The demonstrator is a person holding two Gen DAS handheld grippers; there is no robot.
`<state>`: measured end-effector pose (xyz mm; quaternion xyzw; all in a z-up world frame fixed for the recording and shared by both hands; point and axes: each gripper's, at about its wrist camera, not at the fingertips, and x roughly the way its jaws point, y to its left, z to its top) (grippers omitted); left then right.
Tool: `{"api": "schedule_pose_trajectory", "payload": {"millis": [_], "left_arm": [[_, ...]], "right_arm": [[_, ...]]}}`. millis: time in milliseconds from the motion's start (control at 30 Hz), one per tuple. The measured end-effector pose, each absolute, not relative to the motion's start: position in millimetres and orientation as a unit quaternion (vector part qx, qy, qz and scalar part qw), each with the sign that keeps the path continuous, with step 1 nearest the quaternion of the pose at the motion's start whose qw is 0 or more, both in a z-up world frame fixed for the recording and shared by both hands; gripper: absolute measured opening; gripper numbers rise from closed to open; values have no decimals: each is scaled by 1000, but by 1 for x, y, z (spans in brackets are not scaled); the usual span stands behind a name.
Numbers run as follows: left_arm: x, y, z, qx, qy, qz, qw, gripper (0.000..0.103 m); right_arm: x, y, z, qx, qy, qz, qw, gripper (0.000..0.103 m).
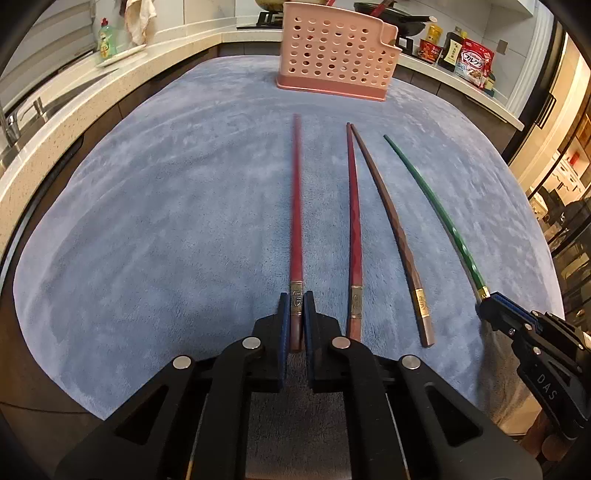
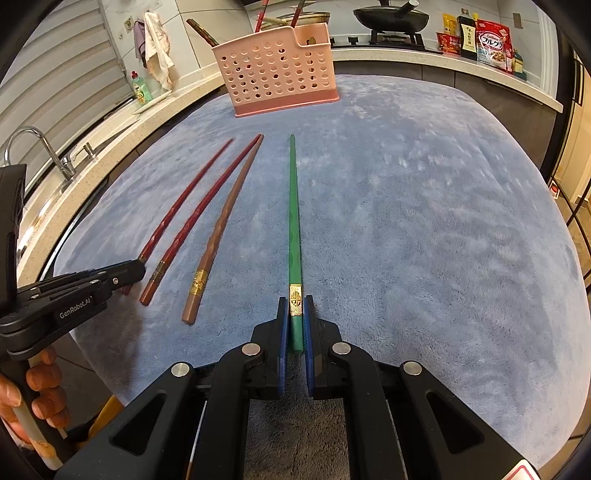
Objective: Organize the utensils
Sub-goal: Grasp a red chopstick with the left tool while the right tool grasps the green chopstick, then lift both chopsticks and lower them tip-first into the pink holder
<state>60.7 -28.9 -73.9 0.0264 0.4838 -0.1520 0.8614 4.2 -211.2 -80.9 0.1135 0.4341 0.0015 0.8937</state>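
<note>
Several chopsticks lie on a blue cloth. My left gripper (image 1: 296, 306) is shut on the thick end of the leftmost red chopstick (image 1: 296, 206), which rests on the cloth. A second red chopstick (image 1: 354, 229) and a brown chopstick (image 1: 391, 229) lie to its right. My right gripper (image 2: 296, 308) is shut on the thick end of the green chopstick (image 2: 294, 214), also on the cloth. The right gripper shows in the left wrist view (image 1: 491, 301), the left gripper in the right wrist view (image 2: 136, 269). A pink perforated utensil holder (image 1: 338, 51) stands at the far edge and holds several utensils (image 2: 258, 16).
The blue cloth (image 1: 166, 221) covers the table. A counter (image 1: 74, 110) with a sink and faucet (image 2: 40, 144) runs along the left. A dish soap bottle (image 1: 107, 38), a stove with a pan (image 2: 391, 18) and food packets (image 2: 491, 42) stand behind.
</note>
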Motion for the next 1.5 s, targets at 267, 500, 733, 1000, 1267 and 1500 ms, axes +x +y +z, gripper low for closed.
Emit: {"api": "schedule_pose_trajectory", "payload": {"millis": [267, 500, 733, 1000, 1267, 1500], "left_arm": [[60, -14, -43, 0, 471, -154, 869, 7], [67, -7, 1, -14, 435, -155, 887, 7], [89, -6, 46, -17, 391, -155, 907, 7], [130, -15, 94, -16, 349, -156, 924, 7], [177, -29, 137, -15, 311, -151, 938, 7], [206, -40, 188, -23, 262, -158, 952, 7]], "right_arm": [[0, -220, -37, 121, 395, 5, 911, 7], [8, -236, 13, 121, 346, 2, 931, 7], [30, -253, 61, 124, 297, -2, 947, 7], [71, -269, 98, 130, 263, -2, 956, 7], [113, -278, 135, 136, 224, 2, 965, 7], [153, -288, 179, 161, 171, 26, 972, 7]]}}
